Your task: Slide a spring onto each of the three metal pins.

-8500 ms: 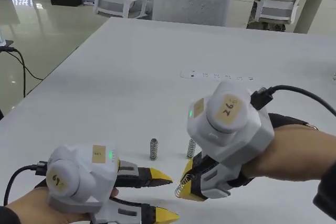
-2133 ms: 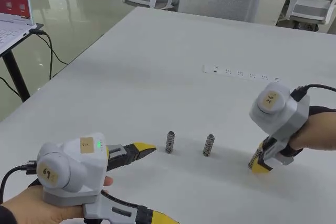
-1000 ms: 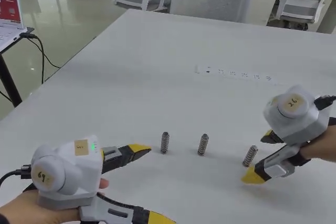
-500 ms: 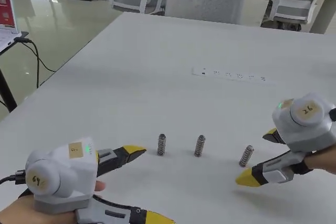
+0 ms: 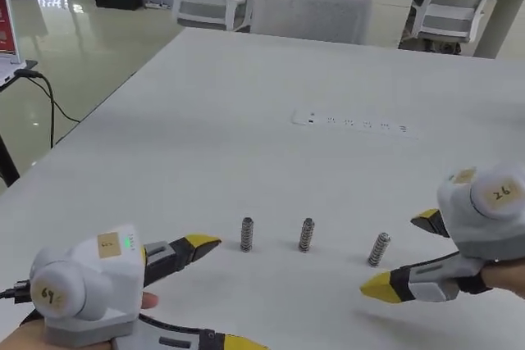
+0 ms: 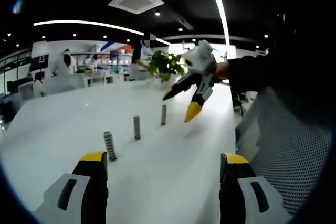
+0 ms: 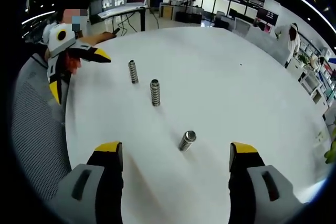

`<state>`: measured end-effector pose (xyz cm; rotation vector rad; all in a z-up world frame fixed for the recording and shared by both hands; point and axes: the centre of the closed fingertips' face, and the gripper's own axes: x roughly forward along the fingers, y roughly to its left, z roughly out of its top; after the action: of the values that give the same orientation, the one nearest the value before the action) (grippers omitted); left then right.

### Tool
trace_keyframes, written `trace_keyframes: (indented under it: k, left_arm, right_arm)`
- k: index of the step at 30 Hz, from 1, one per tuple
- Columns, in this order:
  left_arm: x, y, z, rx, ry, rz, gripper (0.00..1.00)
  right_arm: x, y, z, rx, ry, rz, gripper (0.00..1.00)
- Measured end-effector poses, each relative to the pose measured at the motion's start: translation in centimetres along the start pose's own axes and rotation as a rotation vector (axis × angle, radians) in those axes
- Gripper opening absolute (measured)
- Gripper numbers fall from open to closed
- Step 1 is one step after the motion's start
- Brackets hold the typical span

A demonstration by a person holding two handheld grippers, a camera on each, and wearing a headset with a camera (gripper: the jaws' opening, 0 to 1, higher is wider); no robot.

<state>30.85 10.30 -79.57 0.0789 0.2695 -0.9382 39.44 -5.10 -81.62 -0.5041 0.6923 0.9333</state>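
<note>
Three springs stand in a row on the white table (image 5: 246, 120): left spring (image 5: 246, 234), middle spring (image 5: 306, 234) and right spring (image 5: 378, 248), which leans a little. My right gripper (image 5: 399, 253) is open just right of the leaning spring, not touching it; in the right gripper view that spring (image 7: 187, 139) stands free between the jaws, with the other two springs (image 7: 155, 92) (image 7: 133, 71) beyond. My left gripper (image 5: 217, 293) is open at the near left, holding nothing. In the left gripper view (image 6: 164, 158) the nearest spring (image 6: 109, 146) stands just ahead of the left jaw.
A white power strip (image 5: 353, 125) lies flat further back on the table. Grey office chairs (image 5: 308, 14) stand at the far edge. The table's left edge drops to the floor, where a black cable (image 5: 45, 108) runs. A mesh chair (image 6: 294, 145) is close at the near side.
My right gripper, shut on the third spring two seconds ago, has opened, let it go and drawn back to the right. The left gripper stays open. The head camera shifted slightly.
</note>
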Motion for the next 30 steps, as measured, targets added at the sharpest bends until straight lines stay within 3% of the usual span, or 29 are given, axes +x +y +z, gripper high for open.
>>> trace_keyframes:
  k: [17, 30]
  left_arm:
    - [-0.2, 0.2, 0.2, -0.002, -0.013, 0.011, 0.84]
    - [-0.5, 0.4, 0.5, -0.002, -0.024, 0.025, 0.83]
  right_arm:
    - [-2.3, 1.8, -0.4, 0.019, -0.075, -0.049, 0.84]
    - [-3.1, 3.2, -0.6, 0.03, -0.116, -0.055, 0.83]
